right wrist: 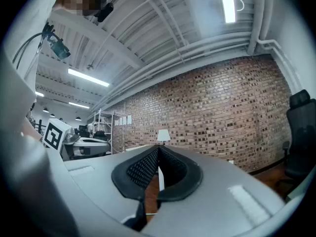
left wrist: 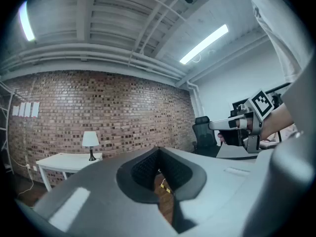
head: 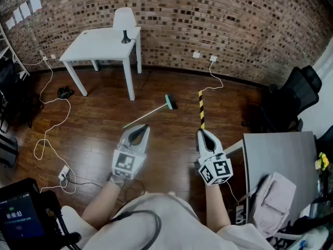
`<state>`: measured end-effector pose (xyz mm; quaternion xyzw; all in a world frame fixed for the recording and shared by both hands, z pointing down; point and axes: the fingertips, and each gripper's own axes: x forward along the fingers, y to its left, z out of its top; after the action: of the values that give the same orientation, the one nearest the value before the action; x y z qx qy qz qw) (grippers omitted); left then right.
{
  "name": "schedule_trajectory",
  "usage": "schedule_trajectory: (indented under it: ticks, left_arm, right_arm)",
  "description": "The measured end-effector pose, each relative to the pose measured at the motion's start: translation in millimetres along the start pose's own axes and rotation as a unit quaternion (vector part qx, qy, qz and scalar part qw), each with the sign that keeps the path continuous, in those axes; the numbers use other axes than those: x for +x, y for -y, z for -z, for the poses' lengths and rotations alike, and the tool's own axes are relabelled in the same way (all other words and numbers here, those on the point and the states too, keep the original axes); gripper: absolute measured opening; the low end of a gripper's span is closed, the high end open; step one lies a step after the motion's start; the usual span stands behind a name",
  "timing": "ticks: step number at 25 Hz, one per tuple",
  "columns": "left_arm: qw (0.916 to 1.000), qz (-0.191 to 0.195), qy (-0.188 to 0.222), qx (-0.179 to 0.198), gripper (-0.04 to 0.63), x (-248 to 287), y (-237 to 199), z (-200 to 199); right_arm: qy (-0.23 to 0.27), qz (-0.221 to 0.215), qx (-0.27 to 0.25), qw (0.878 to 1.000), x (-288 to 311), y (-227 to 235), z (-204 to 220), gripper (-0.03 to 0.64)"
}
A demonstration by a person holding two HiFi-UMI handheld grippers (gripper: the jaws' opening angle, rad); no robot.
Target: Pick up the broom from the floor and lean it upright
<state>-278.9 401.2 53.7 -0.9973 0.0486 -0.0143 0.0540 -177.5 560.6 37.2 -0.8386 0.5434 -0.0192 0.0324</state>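
The broom lies flat on the wooden floor in the head view, its green head (head: 170, 102) far from me and its pale handle (head: 148, 113) running down-left. My left gripper (head: 139, 128) is held level above the floor, and its tip lines up with the handle's near end. Its jaws are shut with nothing between them (left wrist: 159, 150). My right gripper (head: 202, 132) is level to the right of the broom, also shut and empty (right wrist: 158, 149). Neither gripper touches the broom.
A white table (head: 104, 43) with a lamp (head: 125, 22) stands against the brick wall. A yellow-black tape strip (head: 201, 108) marks the floor by the right gripper. Cables (head: 49, 134) trail at left. At right are a grey desk (head: 281, 155) and a black chair (head: 299, 95).
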Motion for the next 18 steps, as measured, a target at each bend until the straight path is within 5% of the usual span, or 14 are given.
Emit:
schedule_trajectory:
  ticks: [7, 18]
  left_arm:
    - [0.9994, 0.002, 0.007, 0.035, 0.002, -7, -25, -3]
    - [0.9996, 0.010, -0.003, 0.024, 0.002, -2, -47, 18]
  right_arm:
    - [0.010, 0.013, -0.013, 1.000, 12, -7, -8, 0.012]
    - [0.001, 0.043, -0.004, 0.999, 20, 1, 9, 0.014]
